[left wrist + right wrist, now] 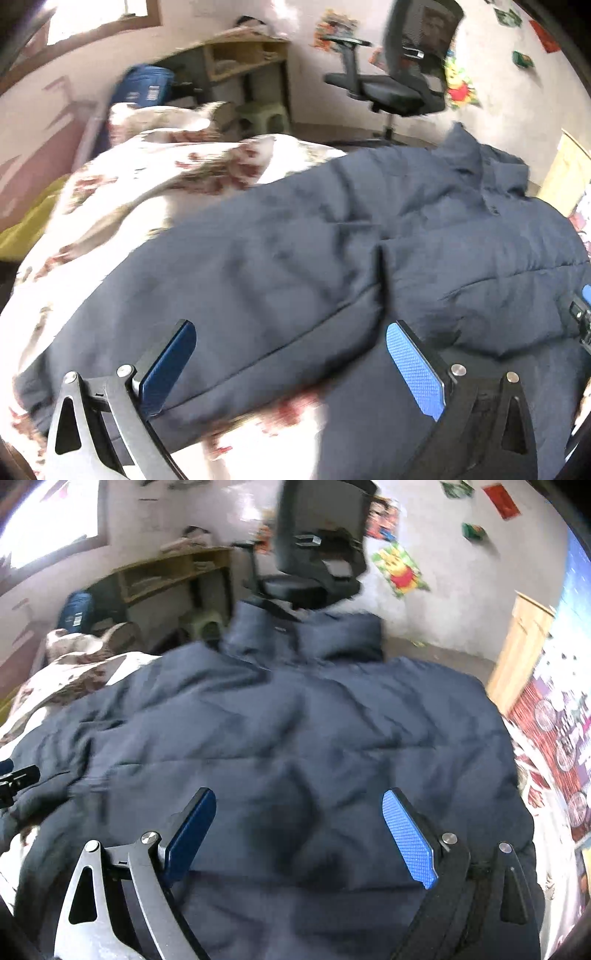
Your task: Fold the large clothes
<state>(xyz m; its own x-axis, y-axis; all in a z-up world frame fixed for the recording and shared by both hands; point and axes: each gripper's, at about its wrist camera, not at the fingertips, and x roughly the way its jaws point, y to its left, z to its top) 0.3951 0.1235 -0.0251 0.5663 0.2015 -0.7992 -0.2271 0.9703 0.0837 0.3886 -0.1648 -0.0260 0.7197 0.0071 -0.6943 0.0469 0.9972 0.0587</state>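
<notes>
The navy quilted puffer jacket [295, 731] sprawls across the floral-quilted bed [122, 192], collar toward its far edge. Left gripper [291, 354] and right gripper [299, 823] hang released, grasping nothing; slick padding could slip or spring open.

No legible text anywhere

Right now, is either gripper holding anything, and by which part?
Nothing is held. The left gripper and right gripper both stand open above the dark navy padded jacket, with no fabric pinched between their blue pads.
</notes>
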